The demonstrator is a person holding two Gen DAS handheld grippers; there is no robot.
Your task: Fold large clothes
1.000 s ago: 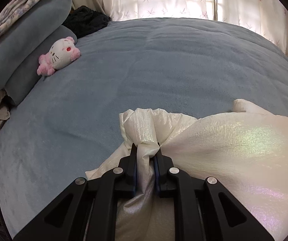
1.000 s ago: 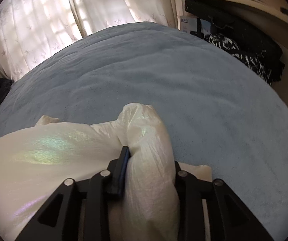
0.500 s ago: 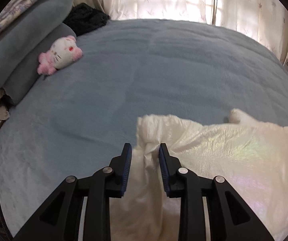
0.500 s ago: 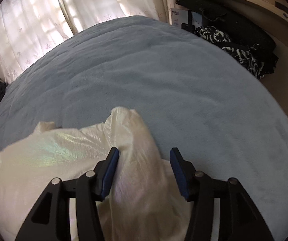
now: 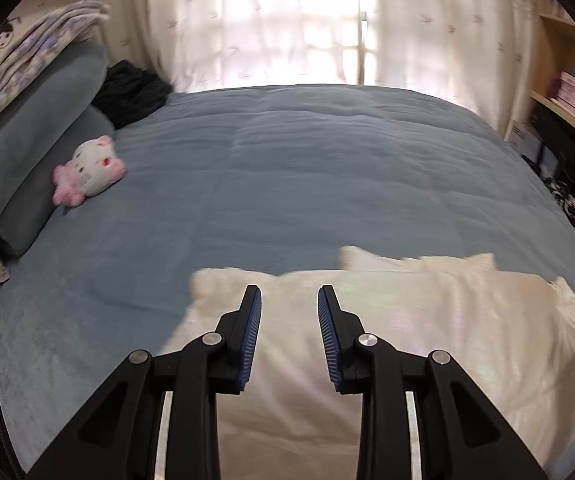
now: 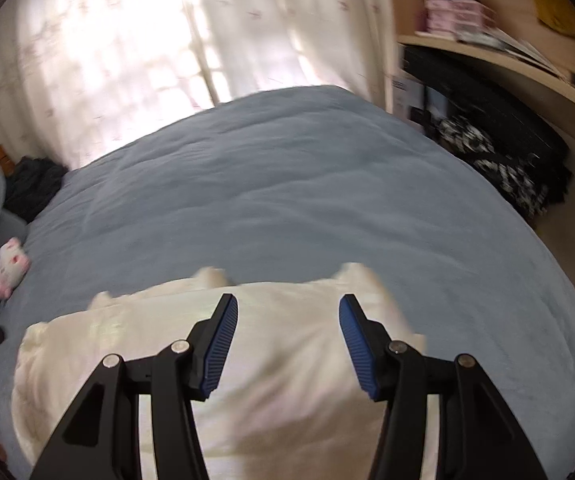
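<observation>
Left wrist view: our left gripper [image 5: 289,293] and right gripper [image 6: 288,302], jaws just opened, hang empty above the cream garment [image 5: 427,320] on the bed [image 5: 287,168].

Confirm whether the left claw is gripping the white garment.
No: the left claw is open above the shimmery white garment, pads clear of it.

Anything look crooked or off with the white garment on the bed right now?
Slightly. The white garment lies released on the blue bedcover, but its far edge is uneven: small flaps stick out beyond the fold line, and the corners look rumpled. Both the left gripper and right gripper are open and empty.
</observation>
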